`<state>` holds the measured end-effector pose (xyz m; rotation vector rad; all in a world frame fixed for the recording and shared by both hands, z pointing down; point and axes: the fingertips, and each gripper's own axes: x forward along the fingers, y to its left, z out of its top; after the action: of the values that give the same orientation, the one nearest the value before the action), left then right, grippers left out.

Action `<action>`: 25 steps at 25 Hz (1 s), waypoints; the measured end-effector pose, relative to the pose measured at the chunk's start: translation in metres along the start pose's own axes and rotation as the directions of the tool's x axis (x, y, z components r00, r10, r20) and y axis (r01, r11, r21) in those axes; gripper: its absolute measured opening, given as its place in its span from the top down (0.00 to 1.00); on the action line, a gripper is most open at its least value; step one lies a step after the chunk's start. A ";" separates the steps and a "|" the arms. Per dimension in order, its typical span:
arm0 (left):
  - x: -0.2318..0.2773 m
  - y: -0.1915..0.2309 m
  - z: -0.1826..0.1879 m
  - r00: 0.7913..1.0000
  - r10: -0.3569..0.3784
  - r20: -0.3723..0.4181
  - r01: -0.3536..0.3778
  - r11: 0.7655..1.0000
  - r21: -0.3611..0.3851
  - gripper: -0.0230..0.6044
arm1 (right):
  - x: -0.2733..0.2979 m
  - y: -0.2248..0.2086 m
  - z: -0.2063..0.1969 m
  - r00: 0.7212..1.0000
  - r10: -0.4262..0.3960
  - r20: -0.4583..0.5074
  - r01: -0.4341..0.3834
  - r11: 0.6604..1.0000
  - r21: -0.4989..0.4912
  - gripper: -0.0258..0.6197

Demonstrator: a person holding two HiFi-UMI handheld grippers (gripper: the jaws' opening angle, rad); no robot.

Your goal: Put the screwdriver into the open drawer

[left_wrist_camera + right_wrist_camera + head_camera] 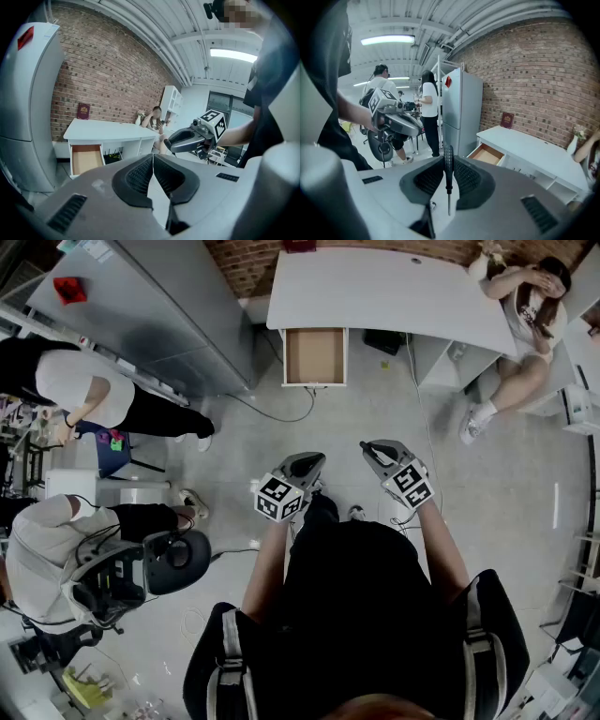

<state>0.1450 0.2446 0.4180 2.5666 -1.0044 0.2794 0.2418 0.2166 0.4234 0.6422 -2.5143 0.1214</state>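
Observation:
The screwdriver [449, 197] has a black ribbed handle and a thin metal shaft. It stands upright between the pads of my right gripper [448, 161], handle up, and the gripper is shut on it. My left gripper [153, 158] is shut with nothing between its pads. In the head view both grippers, left [307, 461] and right [373, 450], hover side by side over the floor, some way short of the desk. The open drawer [314, 354] juts from the left end of the white desk [375, 287]; its wooden bottom is bare. The drawer [487, 153] also lies ahead in the right gripper view.
A tall grey fridge [159, 315] stands left of the desk. A person [525, 315] sits at the desk's right end. Two people [84, 390] and an office chair [159, 563] occupy the left side. A cable [281, 413] lies on the floor before the drawer.

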 end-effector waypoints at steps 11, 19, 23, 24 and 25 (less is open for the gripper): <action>-0.008 0.041 0.011 1.000 -0.023 0.002 0.023 1.000 0.007 0.94 | 0.038 -0.001 0.021 1.000 -0.019 -0.022 0.019 1.000 -0.019 0.77; -0.017 0.078 0.017 0.999 -0.029 0.016 0.029 1.000 0.001 0.94 | 0.070 -0.007 0.041 0.999 -0.019 -0.026 0.019 1.000 -0.017 0.77; -0.018 0.097 0.021 0.999 -0.030 0.016 0.030 1.000 0.005 0.94 | 0.086 -0.012 0.048 0.999 -0.028 -0.028 0.027 1.000 -0.016 0.77; -0.019 0.103 0.022 0.999 -0.030 0.020 0.030 1.000 0.005 0.94 | 0.090 -0.012 0.049 0.999 -0.030 -0.031 0.029 0.999 -0.016 0.77; -0.020 0.108 0.023 0.999 -0.030 0.024 0.030 1.000 0.004 0.94 | 0.095 -0.013 0.051 0.999 -0.031 -0.033 0.030 0.999 -0.016 0.77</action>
<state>0.0572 0.1741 0.4195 2.5916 -0.9734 0.2433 0.1529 0.1550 0.4295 0.6668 -2.4702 0.1011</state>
